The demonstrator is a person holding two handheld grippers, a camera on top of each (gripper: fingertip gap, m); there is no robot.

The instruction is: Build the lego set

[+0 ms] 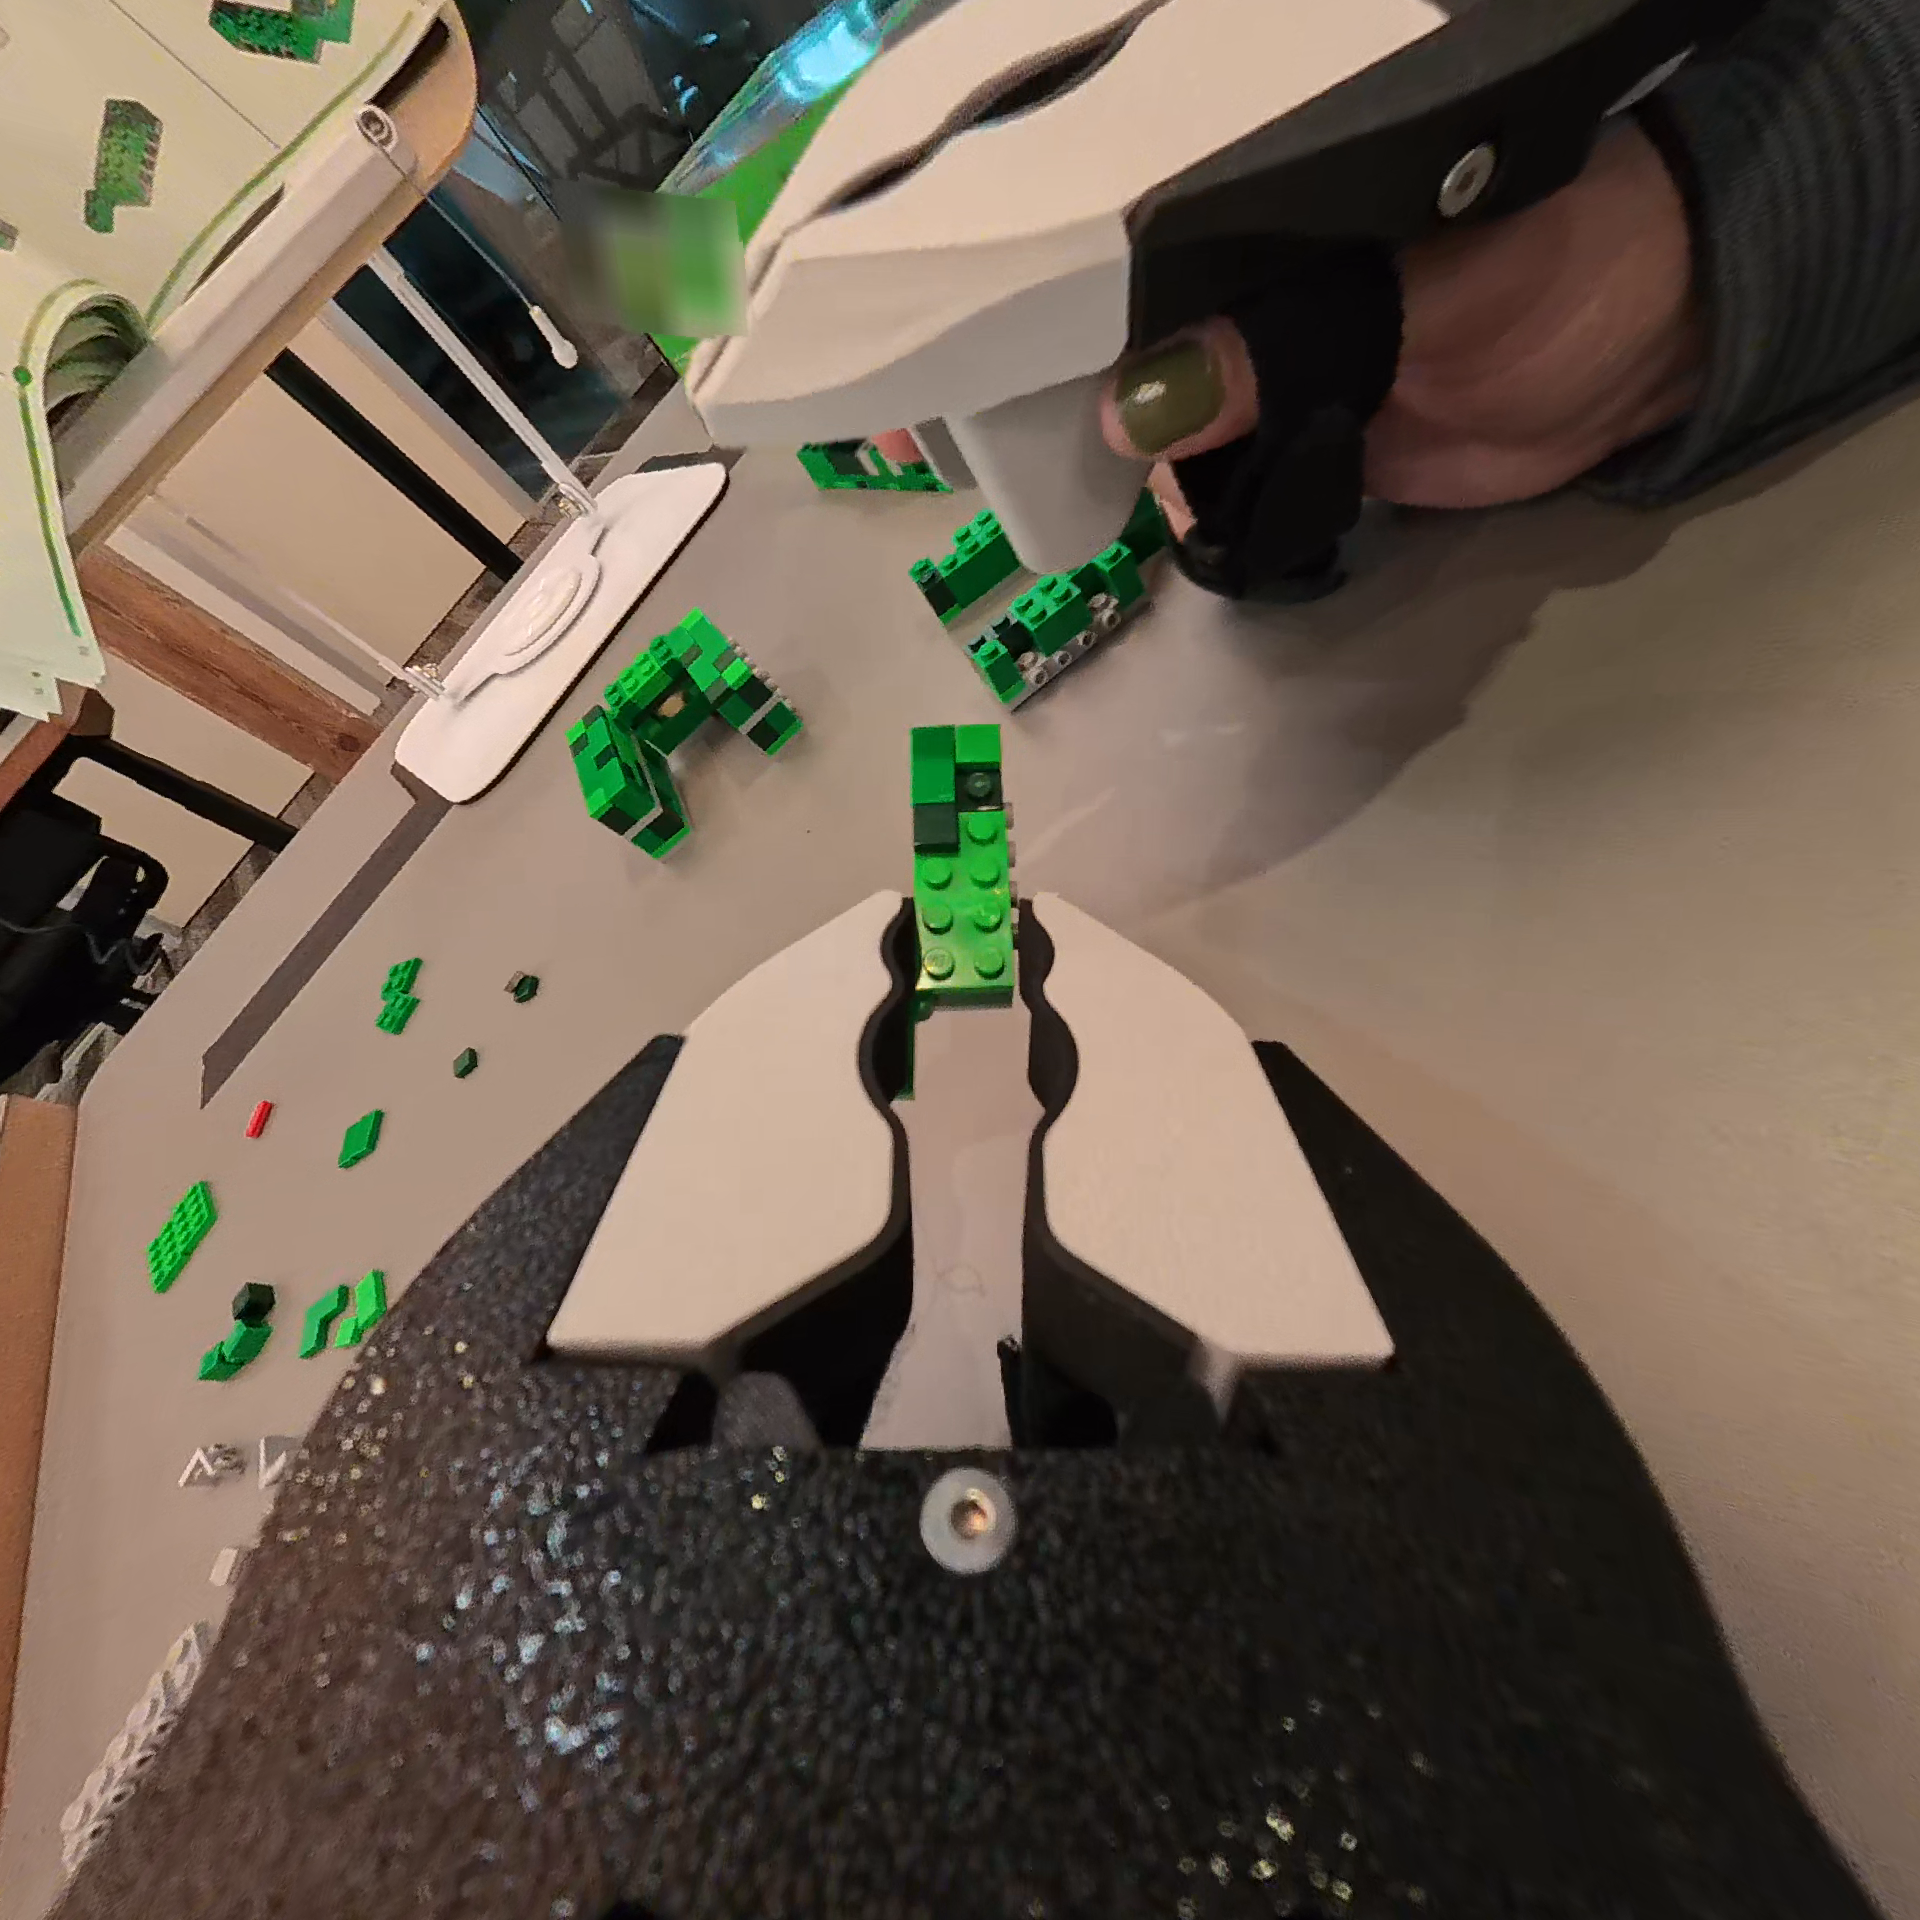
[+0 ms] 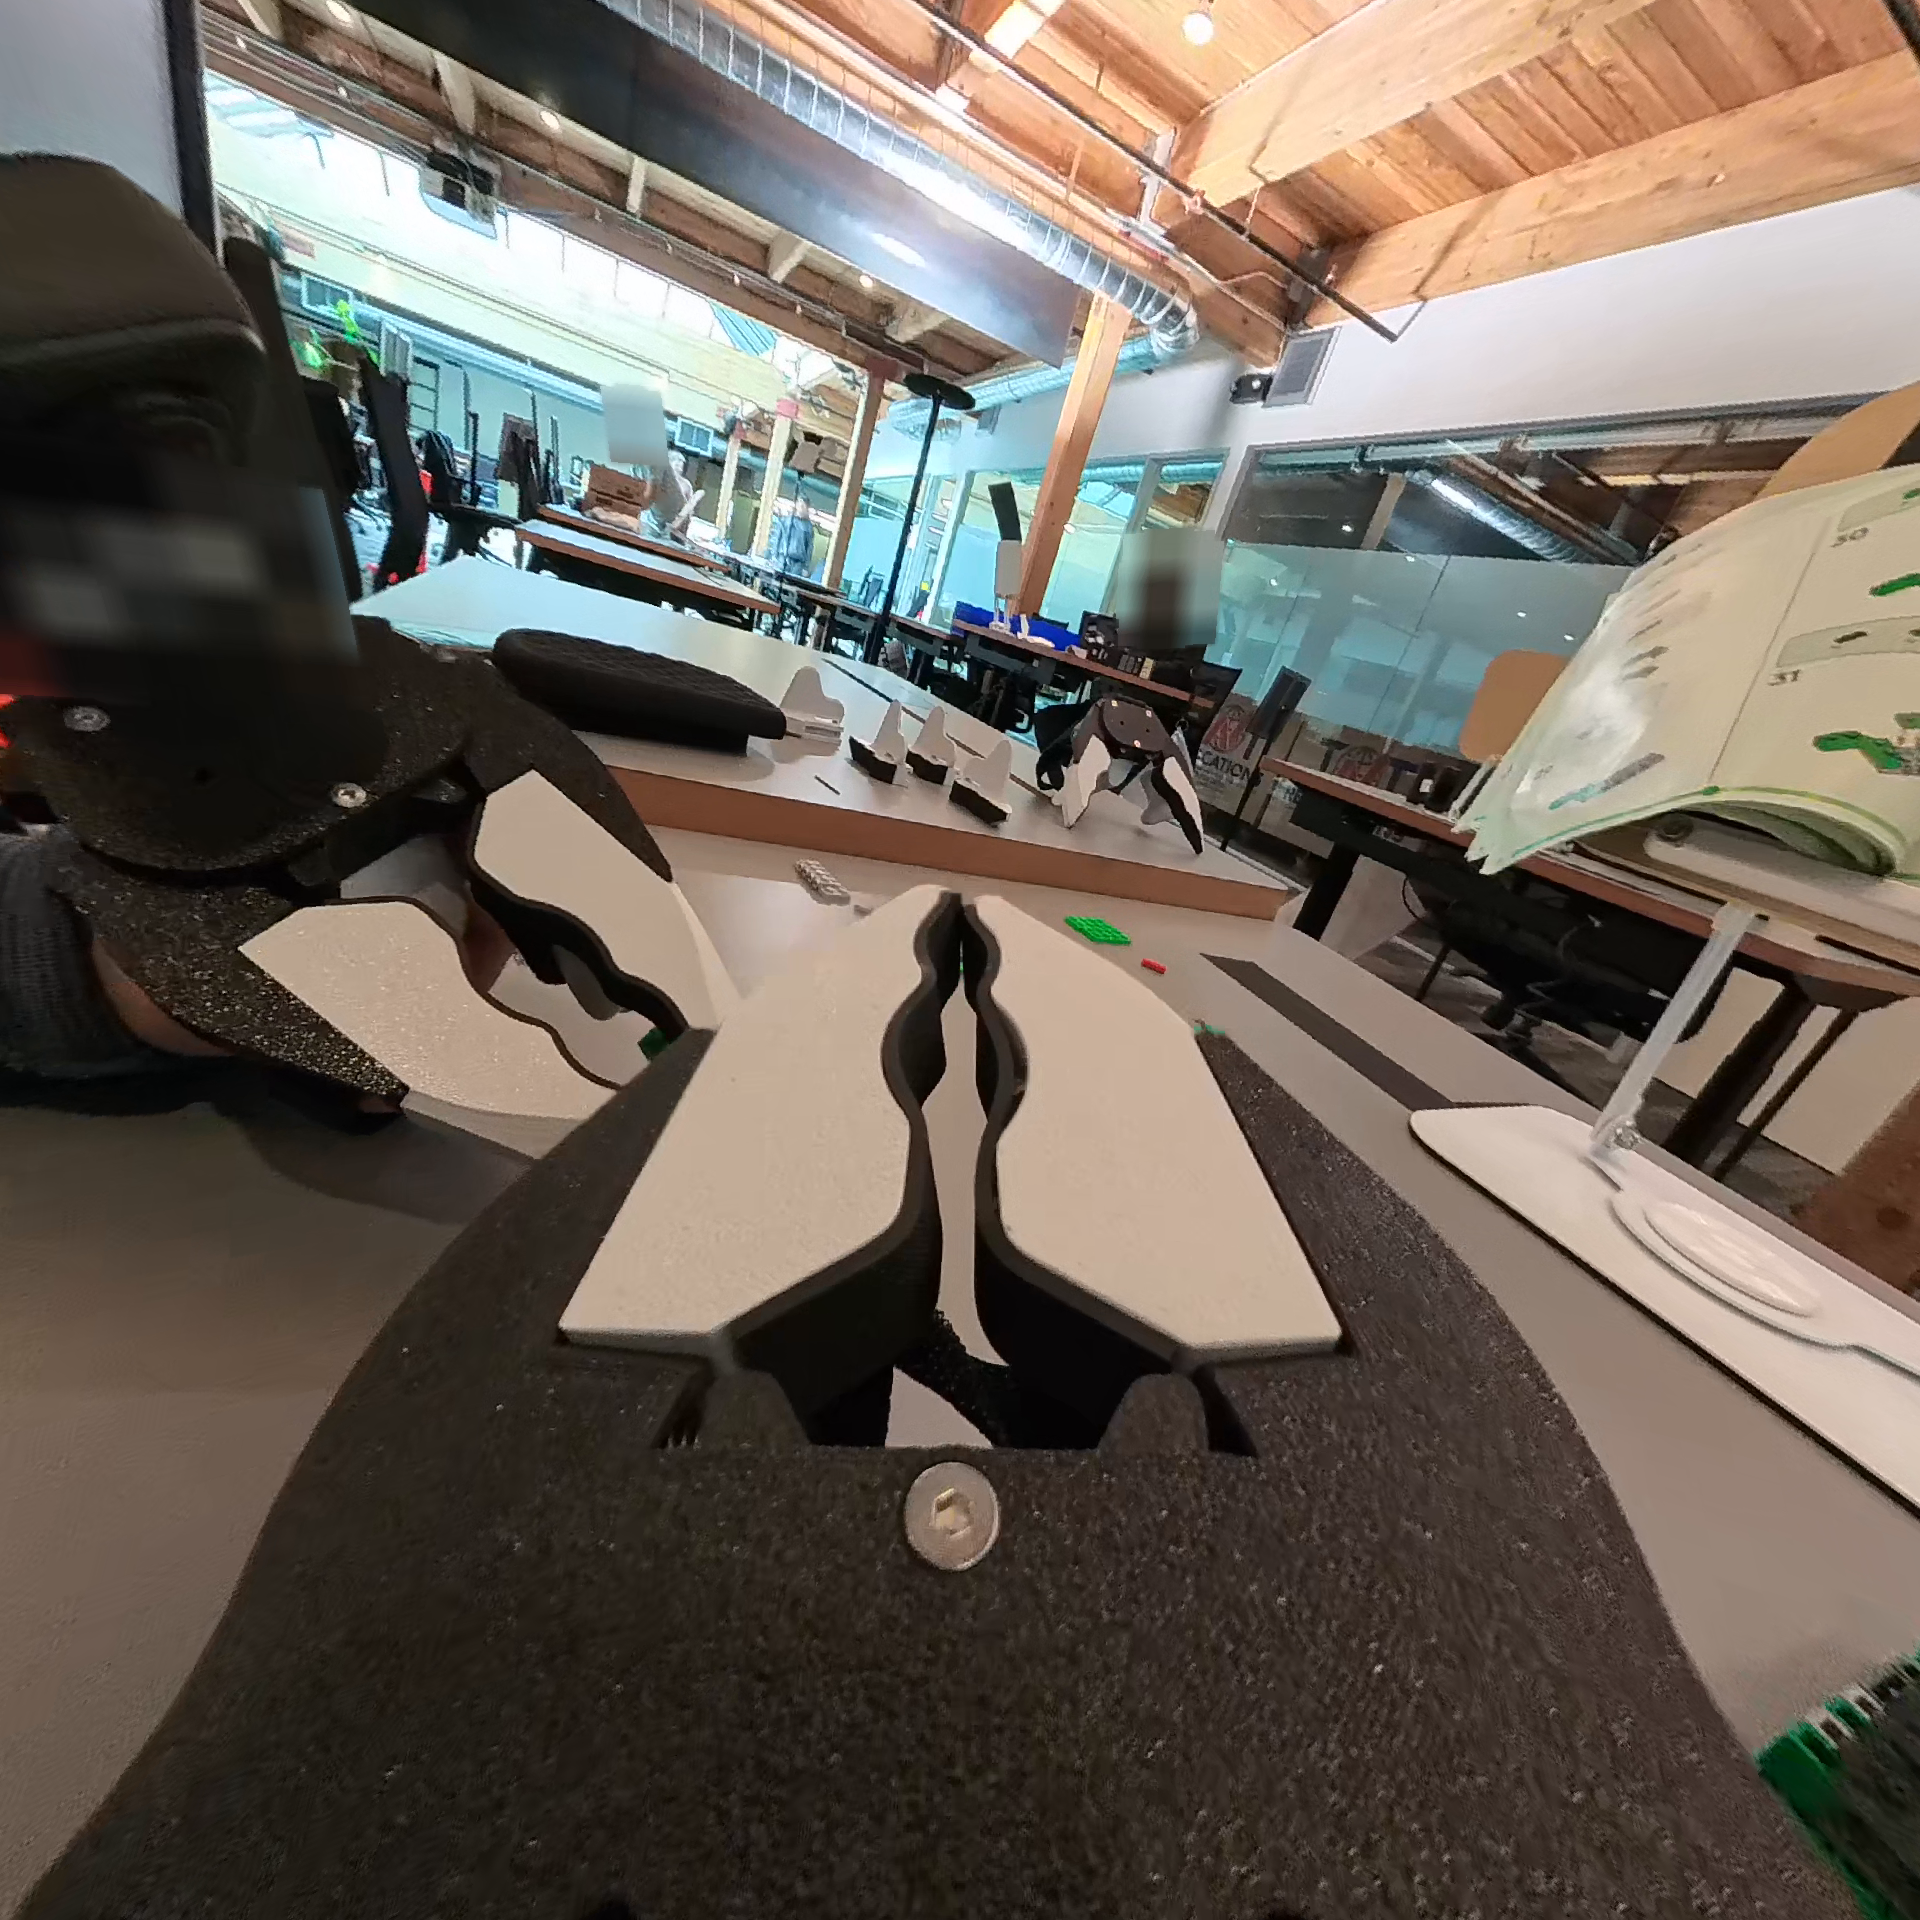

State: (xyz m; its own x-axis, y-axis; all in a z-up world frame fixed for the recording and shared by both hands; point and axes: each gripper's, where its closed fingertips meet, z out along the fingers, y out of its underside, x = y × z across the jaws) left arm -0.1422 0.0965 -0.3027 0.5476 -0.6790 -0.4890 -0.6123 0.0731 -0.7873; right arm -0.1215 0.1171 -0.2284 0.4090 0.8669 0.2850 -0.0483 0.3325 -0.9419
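Note:
In the left wrist view my left gripper (image 1: pixel 961 935) is shut on the near end of a long green lego assembly (image 1: pixel 961 831) that sticks out forward over the grey table (image 1: pixel 1455 935). Other green builds lie beyond it: an arch-shaped one (image 1: pixel 675 738), one with grey parts (image 1: pixel 1049 623) and a small one (image 1: pixel 868 468). My right gripper (image 1: pixel 831 208), held by a hand, hovers over the far builds. In the right wrist view my right gripper (image 2: pixel 961 914) is shut with nothing between its tips. The left gripper (image 2: pixel 644 1029) shows at its left.
Loose green plates (image 1: pixel 182 1236) and small pieces, one of them red (image 1: pixel 260 1117), lie at the table's left. An instruction booklet (image 2: pixel 1714 707) sits on a white stand (image 2: pixel 1662 1247) at the table's far side. Other tables with spare gripper parts (image 2: pixel 935 748) stand behind.

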